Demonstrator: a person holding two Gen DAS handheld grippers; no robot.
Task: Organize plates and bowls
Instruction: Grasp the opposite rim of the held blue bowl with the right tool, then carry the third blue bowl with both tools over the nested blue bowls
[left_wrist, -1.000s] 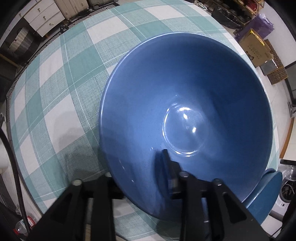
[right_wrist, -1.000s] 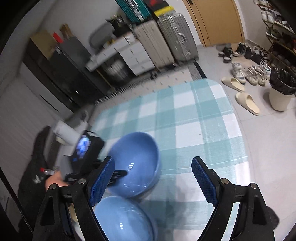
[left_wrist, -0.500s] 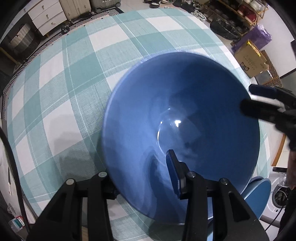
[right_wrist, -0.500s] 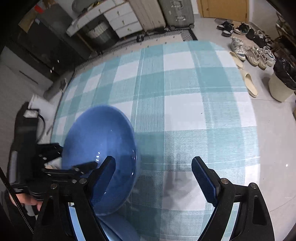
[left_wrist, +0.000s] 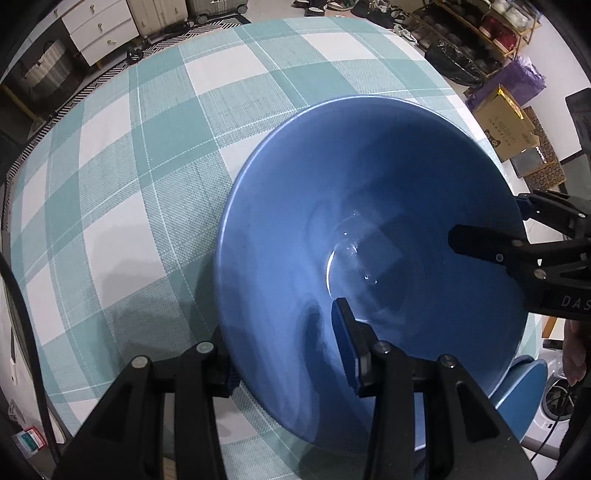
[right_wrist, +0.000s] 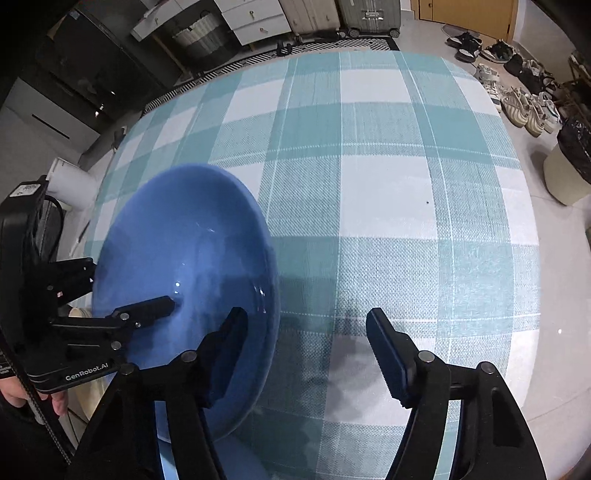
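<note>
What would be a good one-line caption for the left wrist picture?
Left hand-held gripper clamps a blue bowl's rim above the checked tablecloth.

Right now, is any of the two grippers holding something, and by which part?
The left gripper holds the blue bowl by its rim, one finger inside, one outside. The right gripper's jaws are closing astride the opposite rim, not yet pressing it.

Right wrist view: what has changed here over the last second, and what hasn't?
The right hand-held gripper has come down to the blue bowl, its jaws closing astride the rim, not yet pressing. The left hand-held gripper stays clamped on the opposite rim, bowl still tilted over the checked tablecloth.
</note>
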